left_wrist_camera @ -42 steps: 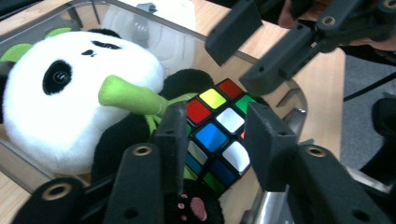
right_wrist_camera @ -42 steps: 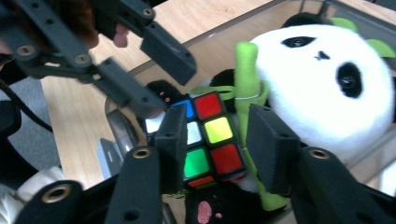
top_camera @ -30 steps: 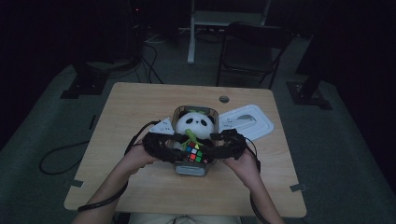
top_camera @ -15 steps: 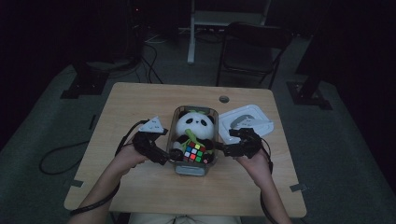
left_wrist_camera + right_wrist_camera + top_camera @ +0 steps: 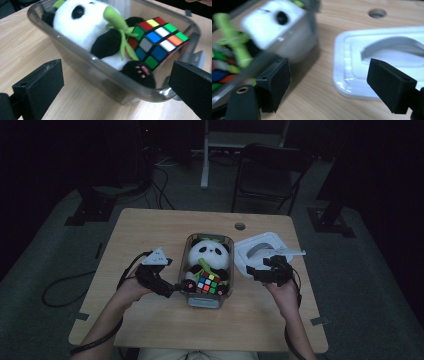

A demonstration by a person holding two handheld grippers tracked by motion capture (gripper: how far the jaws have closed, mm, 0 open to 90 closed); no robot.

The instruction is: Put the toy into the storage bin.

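Both matte black grippers are standing with jaws apart, nothing between them: the left gripper (image 5: pixel 172 289) beside the clear plastic bin (image 5: pixel 206 300), the right gripper (image 5: pixel 257 270) by the glossy white lid (image 5: pixel 260 250). Inside the bin are sitting a colourful puzzle cube (image 5: pixel 157 41) and a fluffy plush panda (image 5: pixel 87 22); no readable writing.

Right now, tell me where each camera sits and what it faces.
High view: above the near table edge, looking forward and down on the container; forearms and both claws show.
Left gripper view: rides the left claw, facing panda and cube.
Right gripper view: rides the right claw, facing the white lid.
All share the container.
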